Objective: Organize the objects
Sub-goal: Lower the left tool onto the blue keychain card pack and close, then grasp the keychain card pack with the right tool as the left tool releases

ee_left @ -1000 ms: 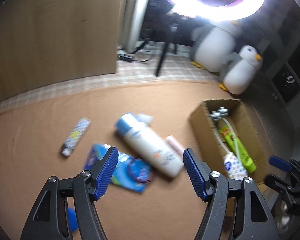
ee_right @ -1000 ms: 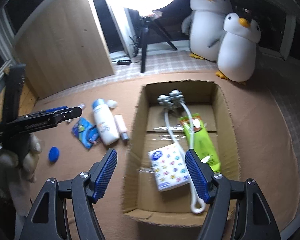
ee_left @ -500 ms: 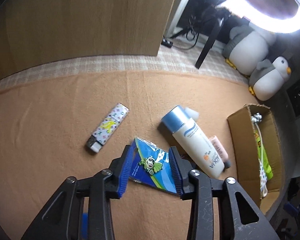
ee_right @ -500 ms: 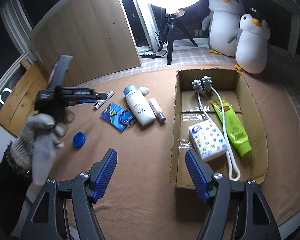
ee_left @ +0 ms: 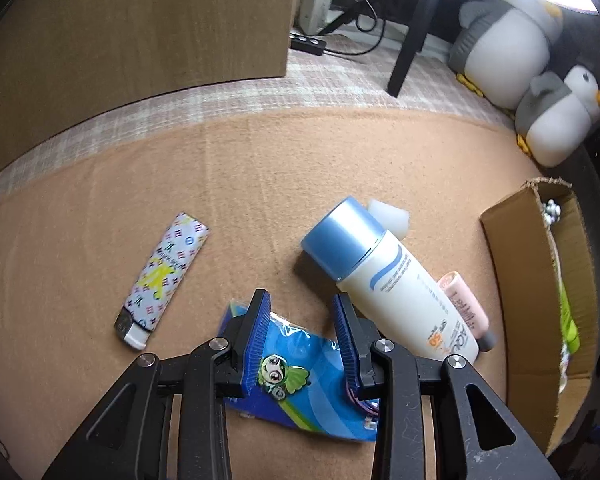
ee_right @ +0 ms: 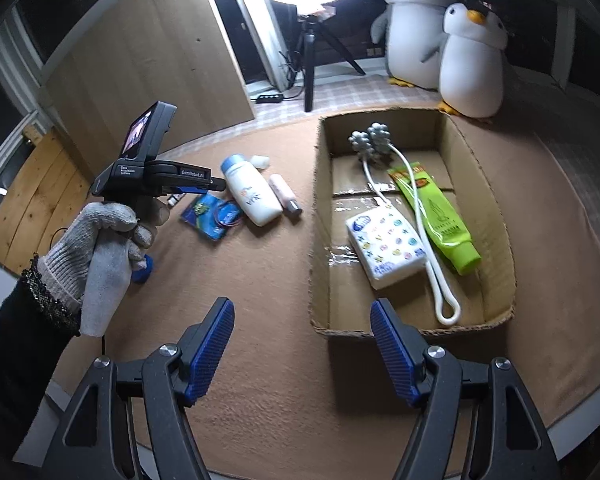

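A blue cartoon packet (ee_left: 300, 364) with a purple ring on it lies flat on the tan cloth. My left gripper (ee_left: 300, 296) hangs just over it, jaws closing. The packet shows between the pads, which do not press on it. From the right wrist view, a gloved hand holds the left gripper (ee_right: 198, 190) above the packet (ee_right: 208, 216). Beside it lie a white bottle with a blue cap (ee_left: 392, 280) and a pink tube (ee_left: 464, 308). My right gripper (ee_right: 301, 302) stands open and empty, near the front left corner of the cardboard box (ee_right: 496, 216).
The box holds a tissue pack (ee_right: 386, 248), a green tube (ee_right: 436, 216) and a white massager (ee_right: 412, 208). A patterned lighter (ee_left: 164, 276) lies left of the packet, a blue cap (ee_right: 142, 274) under the gloved hand. Two plush penguins (ee_right: 472, 68), a tripod (ee_right: 310, 52) and a wooden board (ee_left: 140, 20) stand behind.
My left gripper has come down over the blue packet and its jaws have narrowed around it. My right gripper has drawn back from over the box, still open.
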Demonstrator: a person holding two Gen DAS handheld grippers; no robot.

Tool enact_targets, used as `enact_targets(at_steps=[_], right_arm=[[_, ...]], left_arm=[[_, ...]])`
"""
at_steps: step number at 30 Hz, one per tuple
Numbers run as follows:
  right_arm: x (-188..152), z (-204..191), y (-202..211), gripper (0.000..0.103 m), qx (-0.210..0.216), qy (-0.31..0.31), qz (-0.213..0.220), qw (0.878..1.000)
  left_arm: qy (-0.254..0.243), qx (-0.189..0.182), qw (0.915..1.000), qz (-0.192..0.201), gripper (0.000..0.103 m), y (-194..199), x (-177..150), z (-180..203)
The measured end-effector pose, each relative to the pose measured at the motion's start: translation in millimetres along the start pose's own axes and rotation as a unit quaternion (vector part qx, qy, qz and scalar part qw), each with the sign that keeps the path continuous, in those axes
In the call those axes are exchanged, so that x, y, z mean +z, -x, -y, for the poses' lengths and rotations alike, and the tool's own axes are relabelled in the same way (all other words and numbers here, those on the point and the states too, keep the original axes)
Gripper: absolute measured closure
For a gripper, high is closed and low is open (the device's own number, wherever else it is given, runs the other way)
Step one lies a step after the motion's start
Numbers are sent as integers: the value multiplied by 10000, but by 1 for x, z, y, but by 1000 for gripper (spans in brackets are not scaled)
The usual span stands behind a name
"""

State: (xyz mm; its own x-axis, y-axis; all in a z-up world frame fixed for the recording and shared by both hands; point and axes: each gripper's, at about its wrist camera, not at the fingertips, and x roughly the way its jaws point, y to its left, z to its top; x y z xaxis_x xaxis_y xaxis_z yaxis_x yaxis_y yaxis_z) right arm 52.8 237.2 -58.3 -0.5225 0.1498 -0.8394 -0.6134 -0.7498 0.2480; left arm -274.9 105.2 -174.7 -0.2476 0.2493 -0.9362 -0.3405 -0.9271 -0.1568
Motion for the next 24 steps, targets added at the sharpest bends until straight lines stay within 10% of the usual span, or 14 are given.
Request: enact_targets(at_steps=[13, 24], right_arm=[[3, -11, -5, 36, 94, 80, -45, 9999], [2, -32, -15, 36, 277, 242, -175, 9992]], left_arm=[[-1245, 86, 9921, 142, 70, 6, -51, 31], [-1311, -186, 9905, 375, 70, 33, -113, 32]])
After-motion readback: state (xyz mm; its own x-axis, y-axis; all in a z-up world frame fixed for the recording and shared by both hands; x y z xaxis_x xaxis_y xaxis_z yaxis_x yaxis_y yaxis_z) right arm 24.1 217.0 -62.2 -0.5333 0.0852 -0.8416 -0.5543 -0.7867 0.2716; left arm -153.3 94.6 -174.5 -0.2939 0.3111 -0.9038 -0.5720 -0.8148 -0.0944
